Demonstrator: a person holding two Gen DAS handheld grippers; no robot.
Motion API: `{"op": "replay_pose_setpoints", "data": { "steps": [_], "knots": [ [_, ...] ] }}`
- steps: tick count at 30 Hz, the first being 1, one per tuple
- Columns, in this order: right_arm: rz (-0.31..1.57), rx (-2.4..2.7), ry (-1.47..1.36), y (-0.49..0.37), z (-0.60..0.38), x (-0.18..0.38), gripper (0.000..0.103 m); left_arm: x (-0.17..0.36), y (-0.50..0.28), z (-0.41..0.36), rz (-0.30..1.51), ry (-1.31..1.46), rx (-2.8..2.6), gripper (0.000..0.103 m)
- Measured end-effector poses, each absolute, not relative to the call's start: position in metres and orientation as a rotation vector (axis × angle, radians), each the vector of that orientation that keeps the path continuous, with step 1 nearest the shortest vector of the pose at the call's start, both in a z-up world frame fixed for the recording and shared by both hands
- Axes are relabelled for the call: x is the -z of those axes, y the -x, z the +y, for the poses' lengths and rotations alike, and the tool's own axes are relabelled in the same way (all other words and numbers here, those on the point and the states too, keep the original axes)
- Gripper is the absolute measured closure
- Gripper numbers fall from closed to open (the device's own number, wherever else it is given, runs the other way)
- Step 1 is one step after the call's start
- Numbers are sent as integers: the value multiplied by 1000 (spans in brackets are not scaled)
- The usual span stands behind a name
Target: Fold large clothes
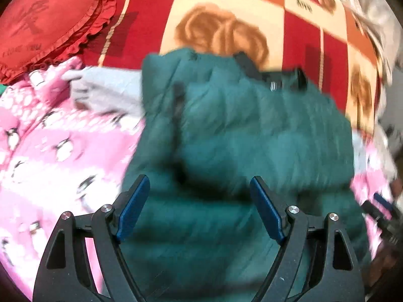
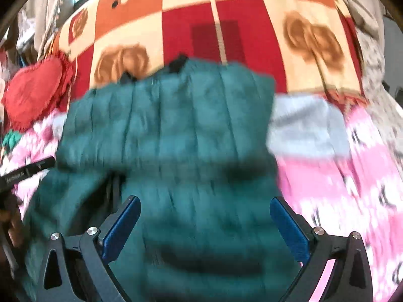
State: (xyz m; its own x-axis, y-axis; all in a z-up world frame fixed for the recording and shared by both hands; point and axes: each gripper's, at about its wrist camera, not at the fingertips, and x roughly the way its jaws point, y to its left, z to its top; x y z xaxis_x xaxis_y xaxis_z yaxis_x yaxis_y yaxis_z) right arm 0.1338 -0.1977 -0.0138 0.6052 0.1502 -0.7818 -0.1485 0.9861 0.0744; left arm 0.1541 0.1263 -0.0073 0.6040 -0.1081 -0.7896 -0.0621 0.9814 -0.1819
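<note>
A dark green quilted jacket (image 1: 241, 130) lies folded in a thick bundle on the bed, with black trim at its far edge. It also shows in the right wrist view (image 2: 176, 130). My left gripper (image 1: 200, 183) is open above the jacket's near part, holding nothing. My right gripper (image 2: 205, 202) is open above the jacket too, empty. The right gripper's body shows at the right edge of the left wrist view (image 1: 380, 211). Both views are blurred by motion.
A pink penguin-print blanket (image 1: 50, 151) lies under and beside the jacket, with a pale grey garment (image 1: 110, 90) on it. A red heart-shaped cushion (image 1: 47, 20) sits at the far left. The bedspread (image 2: 226, 25) is red, orange and cream checks.
</note>
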Motion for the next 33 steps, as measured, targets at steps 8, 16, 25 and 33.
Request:
{"op": "replay_pose_setpoints", "data": {
  "steps": [8,16,25,33],
  "knots": [
    [1073,-202,61,-67,-244,58,1,36,-79,168,1026,50,88,21],
    [964,-110,-34,-32,-264,29,1,29,-44,191,959,169,91,21],
    [720,-140,-94,10,-222,-33,1,-7,-26,196,852,191,86,21],
    [749,-54,-3,15,-175,-18,1,5,-3,176,884,182,39,21]
  ]
}}
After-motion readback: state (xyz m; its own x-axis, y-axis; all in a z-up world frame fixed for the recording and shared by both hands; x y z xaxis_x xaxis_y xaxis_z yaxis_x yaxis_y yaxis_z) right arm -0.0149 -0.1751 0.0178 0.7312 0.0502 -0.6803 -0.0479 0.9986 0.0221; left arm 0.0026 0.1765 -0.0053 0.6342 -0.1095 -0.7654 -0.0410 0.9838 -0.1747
